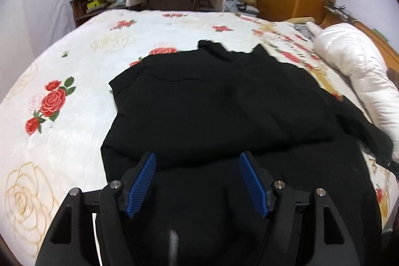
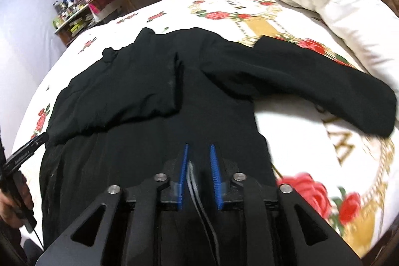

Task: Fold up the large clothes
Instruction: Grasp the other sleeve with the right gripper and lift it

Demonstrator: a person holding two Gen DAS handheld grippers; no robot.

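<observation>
The black garment [image 2: 159, 96] lies spread on the rose-print bed [image 1: 62, 116], one sleeve folded in across its body, the other sleeve [image 2: 311, 84] flung out toward the white duvet [image 2: 336, 4]. Left gripper [image 1: 198, 181] hangs over the near hem, jaws wide apart, nothing between them. Right gripper [image 2: 198, 176] hovers over the hem too, jaws a narrow gap apart, no cloth pinched.

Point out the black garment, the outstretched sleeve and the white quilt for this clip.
Black fabric garment [image 1: 212, 111]: left wrist view, middle of its folded upper body.
Outstretched black sleeve [image 2: 311, 81]: right wrist view, mid-length of the sleeve.
Puffy white quilt [image 2: 336, 4]: right wrist view, top of the rolled bulk.
</observation>
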